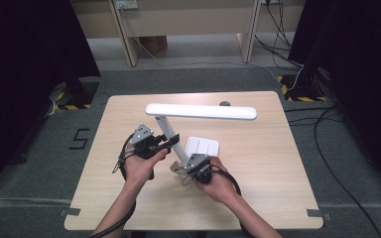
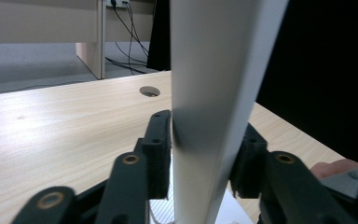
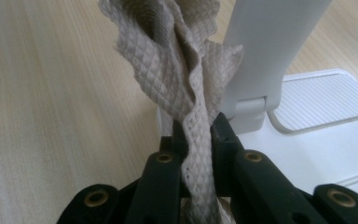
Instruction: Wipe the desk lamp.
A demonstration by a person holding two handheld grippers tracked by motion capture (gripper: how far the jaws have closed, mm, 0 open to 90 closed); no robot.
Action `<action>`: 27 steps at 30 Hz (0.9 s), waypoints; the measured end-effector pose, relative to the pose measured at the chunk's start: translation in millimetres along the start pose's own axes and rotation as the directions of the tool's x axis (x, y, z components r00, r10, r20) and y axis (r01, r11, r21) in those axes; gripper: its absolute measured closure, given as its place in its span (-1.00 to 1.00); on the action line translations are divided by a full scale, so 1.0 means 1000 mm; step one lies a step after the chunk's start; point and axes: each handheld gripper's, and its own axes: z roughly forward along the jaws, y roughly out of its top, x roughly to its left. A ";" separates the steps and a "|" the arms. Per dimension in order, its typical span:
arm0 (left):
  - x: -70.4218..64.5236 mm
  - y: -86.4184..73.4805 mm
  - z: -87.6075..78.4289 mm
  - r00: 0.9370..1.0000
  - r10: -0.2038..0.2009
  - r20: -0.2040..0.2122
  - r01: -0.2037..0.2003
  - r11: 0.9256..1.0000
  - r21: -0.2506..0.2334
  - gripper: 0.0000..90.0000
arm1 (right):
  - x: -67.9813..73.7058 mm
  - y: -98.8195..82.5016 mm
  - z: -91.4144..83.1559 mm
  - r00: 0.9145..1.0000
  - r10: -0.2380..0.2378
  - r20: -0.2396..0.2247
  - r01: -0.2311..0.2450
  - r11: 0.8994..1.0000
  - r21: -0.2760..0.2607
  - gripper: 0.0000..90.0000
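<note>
Lamp arm (image 2: 209, 93), rising steeply upright, is clamped by the left gripper (image 2: 200, 154); beige cloth (image 3: 177, 70) is pinched by the right gripper (image 3: 198, 140) beside it.

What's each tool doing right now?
Left tool: closed on the lamp arm, both pads against it.
Right tool: closed on the beige cloth, beside the lamp base.

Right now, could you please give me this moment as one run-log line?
left claw: around lamp arm, touching | right claw: shut on cloth | cloth: beside lamp hinge | lamp: upright on table

Curtained lab bay (image 1: 25, 74), hazard-taped floor (image 1: 72, 106)
</note>
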 end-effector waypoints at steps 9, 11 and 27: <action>-0.006 -0.001 -0.001 0.999 0.011 -0.045 -0.011 1.000 0.002 0.50 | -0.004 -0.008 -0.007 1.000 0.014 0.004 -0.014 0.999 0.036 0.88; -0.007 -0.001 -0.001 0.998 0.015 -0.054 -0.015 1.000 0.001 0.50 | -0.005 -0.010 -0.009 1.000 0.028 0.013 -0.029 0.998 0.052 0.88; -0.022 -0.006 -0.012 0.991 0.008 -0.131 -0.008 1.000 0.001 0.48 | -0.031 -0.017 -0.026 0.986 0.148 0.079 -0.151 0.988 0.042 0.87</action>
